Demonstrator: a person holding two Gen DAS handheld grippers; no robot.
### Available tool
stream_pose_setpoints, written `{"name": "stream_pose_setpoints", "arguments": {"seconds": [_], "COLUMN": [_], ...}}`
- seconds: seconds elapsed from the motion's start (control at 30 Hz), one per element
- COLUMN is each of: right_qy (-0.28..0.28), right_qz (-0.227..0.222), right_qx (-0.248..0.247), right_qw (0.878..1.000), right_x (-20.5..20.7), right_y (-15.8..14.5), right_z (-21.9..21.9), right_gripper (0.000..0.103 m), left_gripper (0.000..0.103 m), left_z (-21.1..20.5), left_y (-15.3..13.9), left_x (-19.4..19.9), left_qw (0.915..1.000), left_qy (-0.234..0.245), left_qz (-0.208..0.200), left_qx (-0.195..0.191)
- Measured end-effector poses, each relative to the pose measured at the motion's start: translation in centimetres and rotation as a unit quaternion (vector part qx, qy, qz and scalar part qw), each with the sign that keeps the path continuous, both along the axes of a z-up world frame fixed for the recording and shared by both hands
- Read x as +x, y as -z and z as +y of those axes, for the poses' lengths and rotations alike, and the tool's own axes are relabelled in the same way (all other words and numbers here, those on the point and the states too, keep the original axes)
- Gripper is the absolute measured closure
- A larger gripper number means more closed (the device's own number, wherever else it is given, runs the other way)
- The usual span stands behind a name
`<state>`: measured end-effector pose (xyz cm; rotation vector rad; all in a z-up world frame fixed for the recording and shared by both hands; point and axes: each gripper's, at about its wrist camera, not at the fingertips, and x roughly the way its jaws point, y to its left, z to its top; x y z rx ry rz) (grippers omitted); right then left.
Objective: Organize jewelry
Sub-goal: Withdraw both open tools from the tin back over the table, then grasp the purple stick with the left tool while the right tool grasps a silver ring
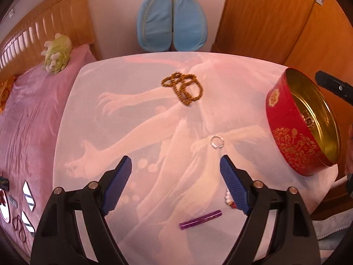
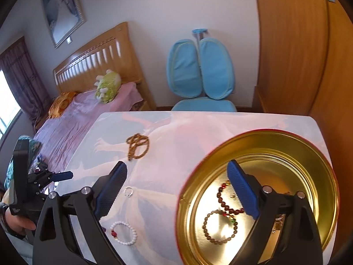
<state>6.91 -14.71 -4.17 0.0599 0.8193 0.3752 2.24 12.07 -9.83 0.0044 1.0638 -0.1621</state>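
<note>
A red round tin [image 1: 293, 132] with a gold inside [image 2: 275, 154] stands at the table's right and holds several bead bracelets [image 2: 220, 227]. On the table lie a brown bead necklace [image 1: 184, 87] [image 2: 137, 146], a silver ring [image 1: 217, 142] [image 2: 128, 191], a purple tube [image 1: 200, 219] and a white bead bracelet [image 2: 124, 233]. My left gripper [image 1: 175, 167] is open and empty, just short of the ring. My right gripper [image 2: 176, 176] is open and empty, its right finger over the tin's rim.
The table [image 1: 132, 114] wears a pale printed cloth. A blue chair [image 1: 172, 22] stands behind it. A bed with a pink cover [image 1: 28, 114] lies to the left, with a green plush toy [image 1: 57, 53]. Wooden wardrobe doors [image 1: 286, 22] stand at the right.
</note>
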Motion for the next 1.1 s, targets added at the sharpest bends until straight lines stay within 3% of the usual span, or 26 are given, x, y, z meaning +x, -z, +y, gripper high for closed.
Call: {"name": "stream_pose_setpoints", "arguments": {"seconds": [0.23,0.37,0.6,0.8,0.9,1.0,1.1], "right_qy": [-0.061,-0.109,-0.155,-0.167,-0.161,-0.163,-0.167], "right_qz": [0.045,0.057,0.098,0.132,0.147,0.153,0.13], "right_qx": [-0.014,-0.042,-0.072,-0.109,-0.102,-0.104,-0.113], "right_qw": [0.997,0.992,0.98,0.971,0.971,0.969,0.971], "right_x": [0.6,0.0,-0.5,0.6,1.2,1.7,1.7], "right_y": [1.5,2.8,6.3,9.7,11.0,12.1,12.3], "right_z": [3.7,6.5,10.2,12.0,12.0,12.3,12.7], "right_gripper": [0.01,0.01,0.01,0.01,0.011,0.023,0.027], "left_gripper": [0.023,0.023,0.023,0.023,0.023,0.023,0.023], "left_z": [3.6,3.8,1.1,-1.6,-2.3,-2.5,-2.5], "left_y": [1.7,2.7,4.7,5.6,6.0,6.5,6.6], "left_x": [-1.5,-2.2,-2.9,-4.0,-3.9,-3.8,-3.8], "left_qw": [0.9992,0.9992,0.9952,0.9808,0.9748,0.9695,0.9671], "left_qy": [-0.035,-0.023,0.078,0.18,0.211,0.235,0.247], "left_qz": [0.019,0.033,0.058,0.041,0.041,0.037,0.022], "left_qx": [0.003,0.002,0.014,0.062,0.06,0.06,0.056]}}
